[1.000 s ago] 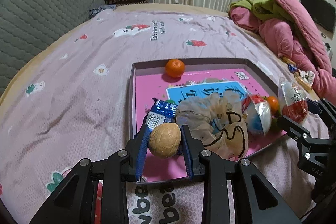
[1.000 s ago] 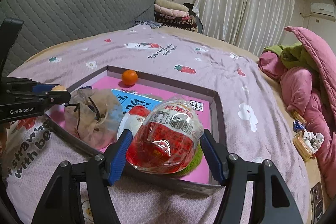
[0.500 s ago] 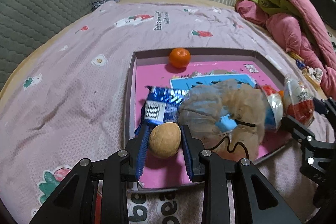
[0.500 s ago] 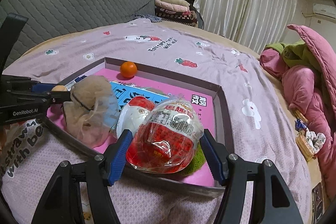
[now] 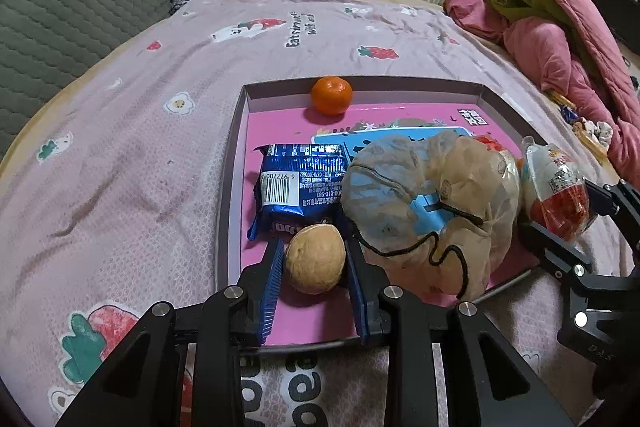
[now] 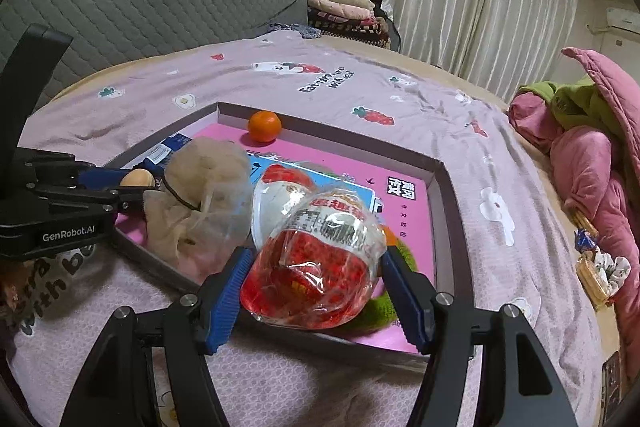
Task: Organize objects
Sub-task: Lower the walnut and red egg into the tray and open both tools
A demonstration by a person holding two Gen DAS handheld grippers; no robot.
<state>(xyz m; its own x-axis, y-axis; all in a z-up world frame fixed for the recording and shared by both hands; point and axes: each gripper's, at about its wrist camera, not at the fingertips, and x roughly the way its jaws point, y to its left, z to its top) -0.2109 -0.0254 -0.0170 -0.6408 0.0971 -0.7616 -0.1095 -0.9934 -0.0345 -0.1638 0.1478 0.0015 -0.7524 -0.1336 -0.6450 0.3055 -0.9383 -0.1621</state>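
Two tools loaded, both over the near edge of the shallow pink-floored tray (image 5: 230, 163) lying on the bed (image 5: 120, 147)

Left tool (image 5: 315, 259) – fingers pressed onto a walnut (image 5: 316, 258), pinched at its widest part, held just above the tray's near-left floor. Directly ahead: blue snack packet (image 5: 298, 183), nearly touching the walnut. To its right, a drawstring mesh bag (image 5: 432, 203), slumped; its black cord trails beside the right finger.

Right tool (image 6: 316, 279) – fingers closed on a plastic-wrapped red-and-white egg-shaped snack (image 6: 316, 263), held over the tray's near rim. A second egg snack (image 6: 280, 195) and a green object (image 6: 380, 307) lie just behind and below it. Mandarin (image 6: 264, 125) sits alone at the far wall.

Judgement: both items appear about to be set down in the tray; sorting partly done.

Risks:
- Walnut is round and hard – if released above the floor it may roll under the packet or against the bag
- Cord could snag the left tool's finger on withdrawal, dragging the bag
- Wrapper is slick and loose; the grip may be on film rather than shell, so the egg could slip
- Soft bed under the tray – pressing on the rim may tilt it and send the mandarin rolling
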